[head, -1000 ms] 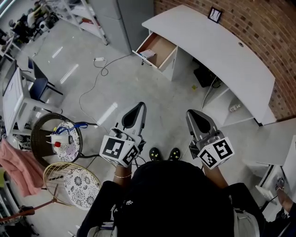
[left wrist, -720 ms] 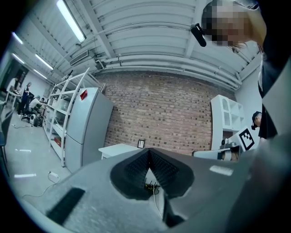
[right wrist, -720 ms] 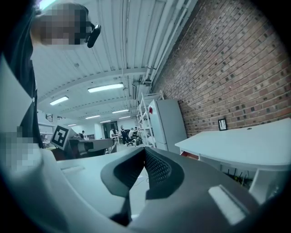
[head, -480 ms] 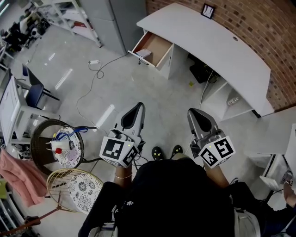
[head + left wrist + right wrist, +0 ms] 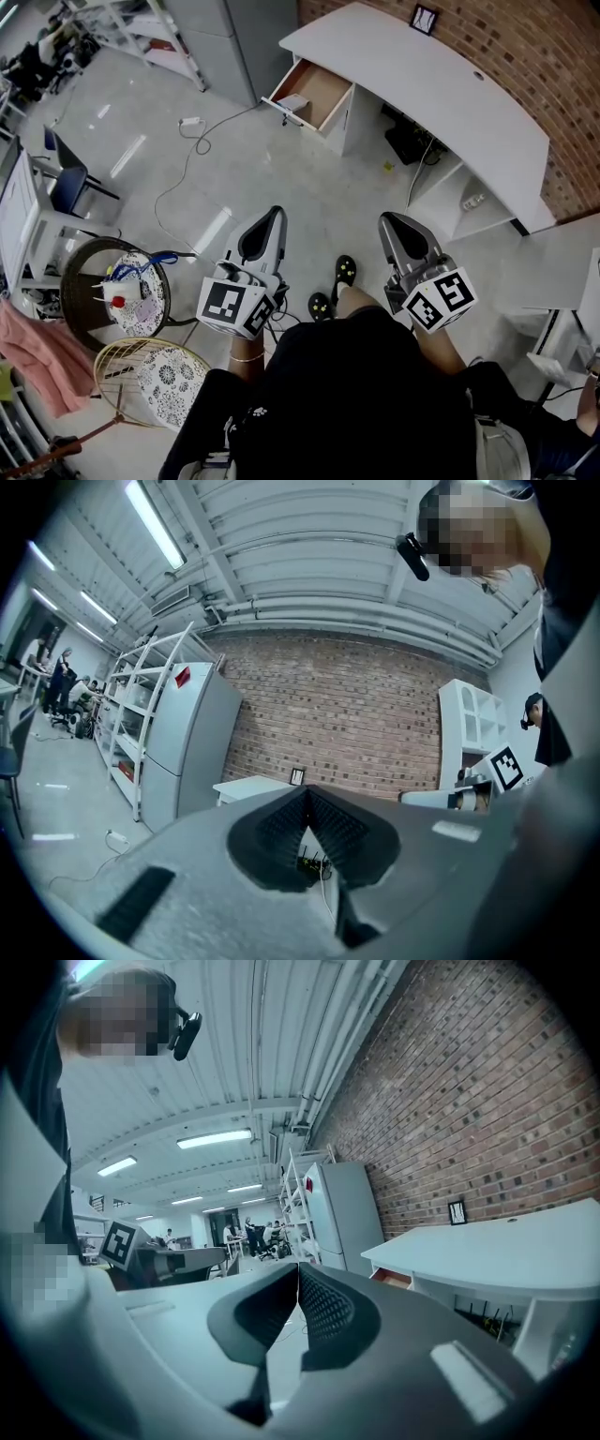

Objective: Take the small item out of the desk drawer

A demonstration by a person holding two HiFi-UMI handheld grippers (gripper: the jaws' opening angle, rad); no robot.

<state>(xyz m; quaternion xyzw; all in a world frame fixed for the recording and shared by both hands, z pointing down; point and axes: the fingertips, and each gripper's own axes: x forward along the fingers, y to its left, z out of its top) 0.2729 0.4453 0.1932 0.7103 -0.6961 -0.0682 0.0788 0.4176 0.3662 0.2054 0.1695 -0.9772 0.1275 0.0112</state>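
The left tool [image 5: 274, 214] and right tool [image 5: 386, 221], both shut and empty, face the open drawer [image 5: 317, 92] well ahead (nearer the left one, I judge), a small pale item [image 5: 293, 101] lying at its front.

No words or numbers can be read. The left hand-held gripper [image 5: 274, 214] and the right hand-held gripper [image 5: 390, 219] bear black-and-white square markers. The framed sign [image 5: 425, 19] at the bench's [image 5: 469, 117] back edge is too small to make out.

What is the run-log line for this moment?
left hand-held gripper: shut, empty | right hand-held gripper: shut, empty | drawer: open | stage: short of the desk, nothing taken yet
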